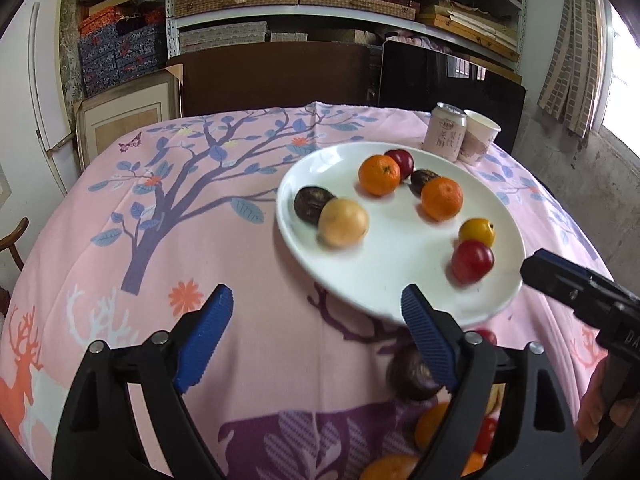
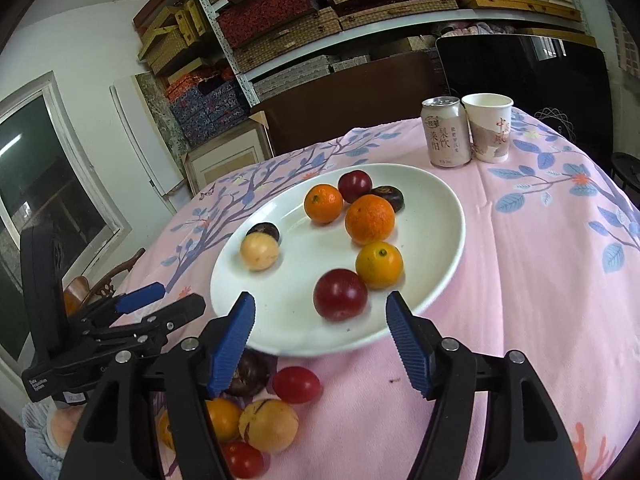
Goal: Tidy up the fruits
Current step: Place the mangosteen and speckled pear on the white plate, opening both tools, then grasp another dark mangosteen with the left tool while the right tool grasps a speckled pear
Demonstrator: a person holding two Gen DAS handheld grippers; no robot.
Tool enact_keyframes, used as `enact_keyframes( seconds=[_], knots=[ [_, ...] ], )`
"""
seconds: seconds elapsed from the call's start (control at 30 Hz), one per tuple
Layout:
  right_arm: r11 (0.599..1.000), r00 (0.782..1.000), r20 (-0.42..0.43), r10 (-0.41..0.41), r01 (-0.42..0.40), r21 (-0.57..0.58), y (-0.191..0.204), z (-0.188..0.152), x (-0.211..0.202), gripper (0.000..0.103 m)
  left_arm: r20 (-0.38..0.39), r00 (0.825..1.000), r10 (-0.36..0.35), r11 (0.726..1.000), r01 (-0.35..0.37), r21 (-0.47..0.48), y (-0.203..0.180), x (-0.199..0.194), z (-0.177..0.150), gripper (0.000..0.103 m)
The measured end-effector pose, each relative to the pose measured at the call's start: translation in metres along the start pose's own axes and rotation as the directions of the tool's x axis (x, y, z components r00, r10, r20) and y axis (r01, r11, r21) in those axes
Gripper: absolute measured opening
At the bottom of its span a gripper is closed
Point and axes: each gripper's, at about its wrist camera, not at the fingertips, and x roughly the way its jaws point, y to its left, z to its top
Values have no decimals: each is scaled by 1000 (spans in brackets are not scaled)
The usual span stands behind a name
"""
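A white plate (image 1: 352, 276) (image 2: 288, 332) on the pink cloth holds several fruits: oranges (image 2: 369, 219), red plums (image 2: 340, 294), dark passion fruits (image 1: 311, 204), a pale yellow fruit (image 2: 259, 251) and a small yellow-orange one (image 2: 379, 265). More loose fruits lie on the cloth in front of the plate: a dark one (image 2: 250, 374), a red one (image 2: 296, 384), a pale yellow one (image 2: 268, 424) and orange ones (image 1: 430, 424). My left gripper (image 1: 316, 340) is open and empty over the cloth left of the plate's near rim. My right gripper (image 2: 320, 340) is open and empty at the plate's near rim.
A pink drink can (image 2: 445, 132) and a paper cup (image 2: 489, 127) stand at the table's far right. Shelves with boxes, a dark board and a black panel (image 1: 448, 76) stand behind the table. A wooden chair (image 2: 104, 280) is at the left.
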Motion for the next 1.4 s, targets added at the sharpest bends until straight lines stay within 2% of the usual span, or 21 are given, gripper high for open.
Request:
enact_keyframes(
  seconds=[0.13, 0.23, 0.43, 0.57, 0.67, 0.83, 0.93, 1.07, 1.13, 1.33, 1.4],
  knots=[
    [999, 1000, 13, -6, 5, 39, -9, -6, -14, 75, -25, 1000, -11, 1000, 11, 16, -4, -1, -13, 87],
    [997, 1000, 28, -7, 5, 77, -17, -6, -21, 78, -43, 998, -50, 998, 51, 25, -10, 2, -16, 87],
    [991, 1000, 10, 7, -8, 135, -26, -6, -18, 79, -104, 991, -79, 991, 90, 99, -32, 12, -21, 87],
    [990, 1000, 5, 5, -6, 138, -25, -5, -17, 79, -130, 991, -42, 986, 63, 157, -45, 21, -21, 87],
    [990, 1000, 7, 6, -7, 141, -25, -5, -18, 79, -153, 988, -29, 985, 54, 162, -47, 30, -21, 96],
    [990, 1000, -1, 4, -3, 144, -26, -6, -17, 80, -166, 986, -32, 985, 59, 160, -41, 32, -20, 99],
    [989, 1000, -4, 5, -4, 147, -27, -6, -16, 80, -142, 989, 39, 986, -15, 164, -26, 23, -22, 99],
    [989, 1000, -1, 12, -12, 150, -27, -6, -18, 80, -144, 988, 59, 996, -48, 75, 6, 13, -26, 99],
    [989, 1000, 2, 18, -18, 148, -26, -6, -18, 80, -132, 990, 44, 998, -36, 56, 10, 6, -29, 99],
    [991, 1000, -4, 28, -27, 132, -22, -7, -19, 80, -123, 989, 83, 984, -62, 164, -13, 9, -40, 98],
    [991, 1000, -6, 30, -29, 129, -21, -6, -19, 80, -124, 989, 79, 986, -59, 156, -11, 10, -39, 97]
  ],
)
